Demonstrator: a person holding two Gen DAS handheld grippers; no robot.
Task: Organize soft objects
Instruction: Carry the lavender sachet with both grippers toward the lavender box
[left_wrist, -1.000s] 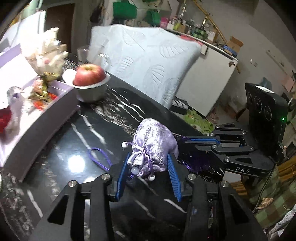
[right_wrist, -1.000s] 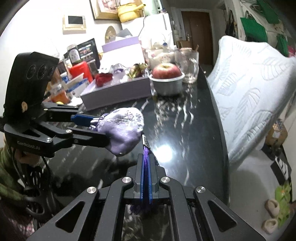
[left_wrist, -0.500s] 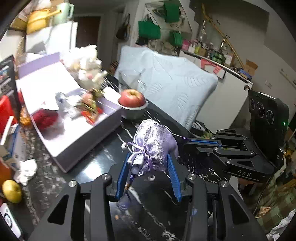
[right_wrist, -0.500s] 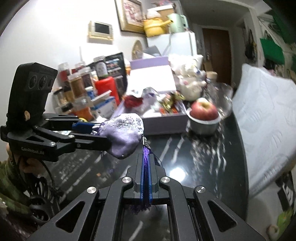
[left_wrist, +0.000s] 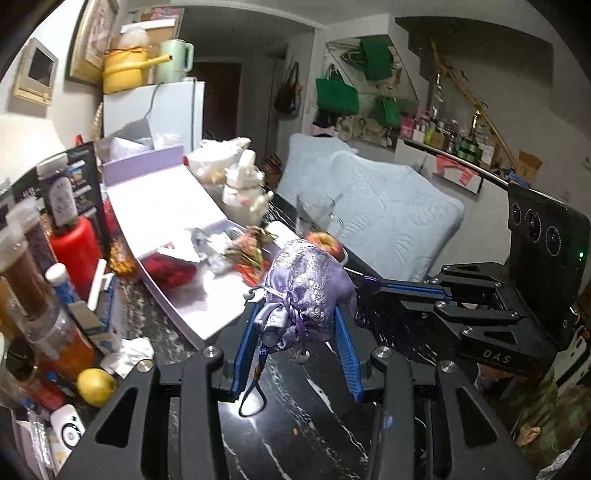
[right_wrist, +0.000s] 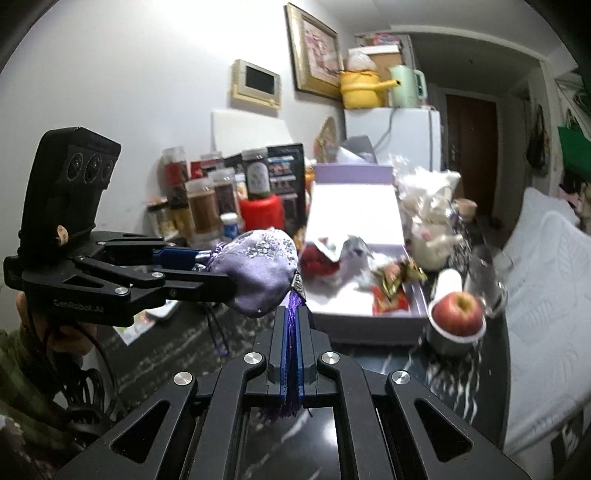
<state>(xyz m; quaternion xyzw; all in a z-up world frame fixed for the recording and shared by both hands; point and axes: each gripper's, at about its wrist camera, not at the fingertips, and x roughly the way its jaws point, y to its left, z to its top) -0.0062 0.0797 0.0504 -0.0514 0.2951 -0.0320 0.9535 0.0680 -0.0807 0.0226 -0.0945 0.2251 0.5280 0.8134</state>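
The left tool (left_wrist: 297, 325) grips the purple pouch (left_wrist: 308, 291) at its drawstring neck, lifted above the dark surface (left_wrist: 314, 424). From 3 o'clock the right tool (right_wrist: 291, 354), pinched narrow, clamps the pouch's tassel (right_wrist: 293, 373). The lavender box (left_wrist: 207, 306) lies at 10 o'clock.

Pouch (left_wrist: 308, 291) lifted off tabletop, carried higher toward purple box (left_wrist: 192, 291).
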